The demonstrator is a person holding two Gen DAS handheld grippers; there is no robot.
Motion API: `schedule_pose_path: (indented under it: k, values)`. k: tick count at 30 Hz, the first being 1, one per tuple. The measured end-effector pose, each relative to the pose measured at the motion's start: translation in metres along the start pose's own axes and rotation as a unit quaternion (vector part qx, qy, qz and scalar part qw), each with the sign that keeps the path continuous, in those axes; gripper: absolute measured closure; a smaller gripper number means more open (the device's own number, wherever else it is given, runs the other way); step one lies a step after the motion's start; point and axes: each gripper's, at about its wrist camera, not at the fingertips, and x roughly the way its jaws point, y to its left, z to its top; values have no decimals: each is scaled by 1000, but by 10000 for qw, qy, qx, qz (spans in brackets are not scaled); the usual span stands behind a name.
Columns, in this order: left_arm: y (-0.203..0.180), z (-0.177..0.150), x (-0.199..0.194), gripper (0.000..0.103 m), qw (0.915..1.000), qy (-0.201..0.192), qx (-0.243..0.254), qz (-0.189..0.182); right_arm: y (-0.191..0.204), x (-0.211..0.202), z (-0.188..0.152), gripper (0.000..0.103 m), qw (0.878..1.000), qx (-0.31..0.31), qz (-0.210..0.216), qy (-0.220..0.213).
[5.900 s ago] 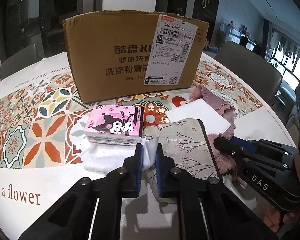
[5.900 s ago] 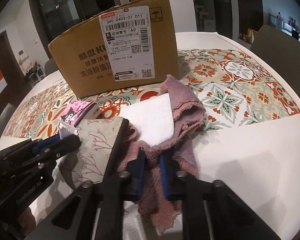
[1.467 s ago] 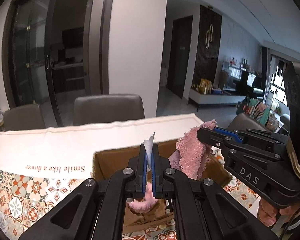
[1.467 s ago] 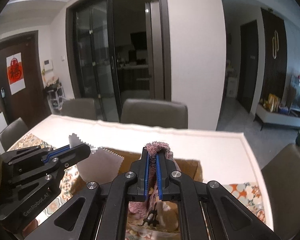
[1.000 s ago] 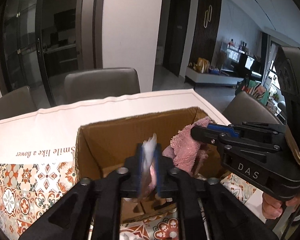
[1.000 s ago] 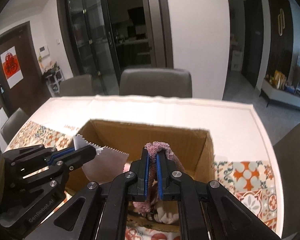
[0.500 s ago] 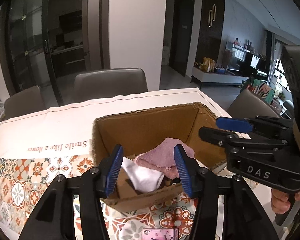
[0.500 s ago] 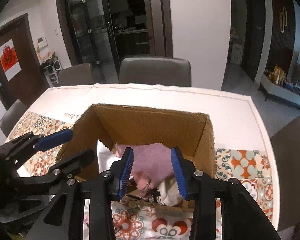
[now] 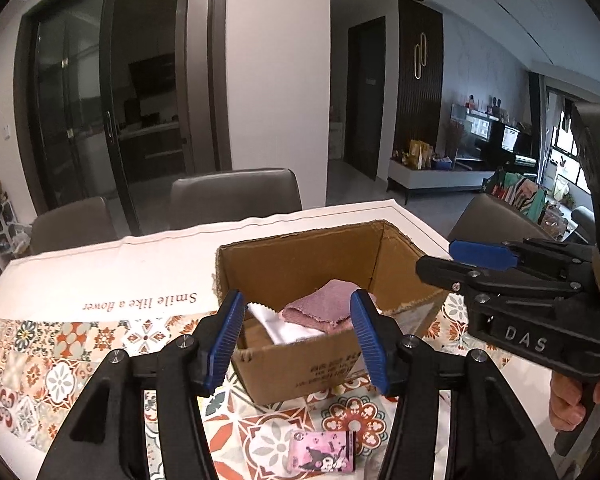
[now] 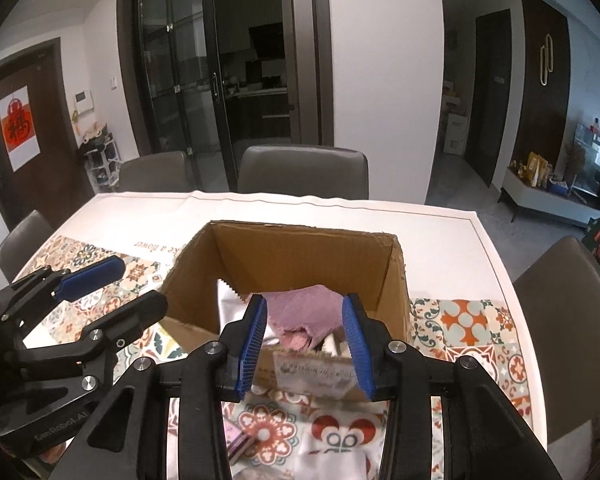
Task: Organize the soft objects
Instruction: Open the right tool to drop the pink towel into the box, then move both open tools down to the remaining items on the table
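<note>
An open cardboard box (image 9: 300,264) stands on the patterned tablecloth. Inside it a pink towel (image 9: 320,304) lies partly over a white cloth (image 9: 276,324). My left gripper (image 9: 296,308) hovers in front of and above the box's near wall, its jaws opening with nothing between them. My right gripper (image 10: 305,308) is open and empty in front of the same box (image 10: 300,256), with the pink towel (image 10: 300,308) and the white cloth (image 10: 230,304) beyond it. Each gripper shows in the other's view: right gripper (image 9: 438,258), left gripper (image 10: 138,284).
A pink cartoon tissue pack (image 9: 324,450) lies on the tablecloth (image 9: 60,360) in front of the box. Grey chairs (image 10: 304,172) stand along the far edge, another chair (image 10: 568,300) at the right. A hand (image 9: 572,404) holds the right gripper's handle.
Both grippers, earlier shut on the white cloth and the pink towel over the box, have opened; both cloths now lie in the box. Both grippers have drawn back and risen.
</note>
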Motion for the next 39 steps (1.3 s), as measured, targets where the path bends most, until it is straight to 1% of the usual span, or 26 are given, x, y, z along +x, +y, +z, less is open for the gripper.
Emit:
schedule_pose_path:
  k: [4, 10, 16, 19, 27, 34, 39]
  values:
    - [-3, -10, -16, 48, 9999, -108, 56, 57, 3, -17, -9, 62, 9998, 69, -91, -131]
    - [-11, -26, -38, 47, 9997, -234, 48, 40, 9, -38, -27, 62, 9993, 80, -246, -278]
    - [-21, -42, -51, 47, 9997, -238, 53, -56, 9, -54, -48, 62, 9992, 147, -209, -322]
    - [-27, -52, -56, 47, 9997, -237, 57, -79, 7, -58, -59, 62, 9992, 240, -151, -270]
    - [-45, -82, -59, 47, 9998, -31, 108, -176, 0, -64, -96, 62, 9990, 395, -133, -177]
    - [-59, -110, -57, 47, 9994, 167, -29, -289, -9, -66, -126, 62, 9987, 494, -116, -61]
    - [-71, -127, -54, 47, 9989, 306, -76, -361, -16, -64, -145, 62, 9983, 551, -134, 103]
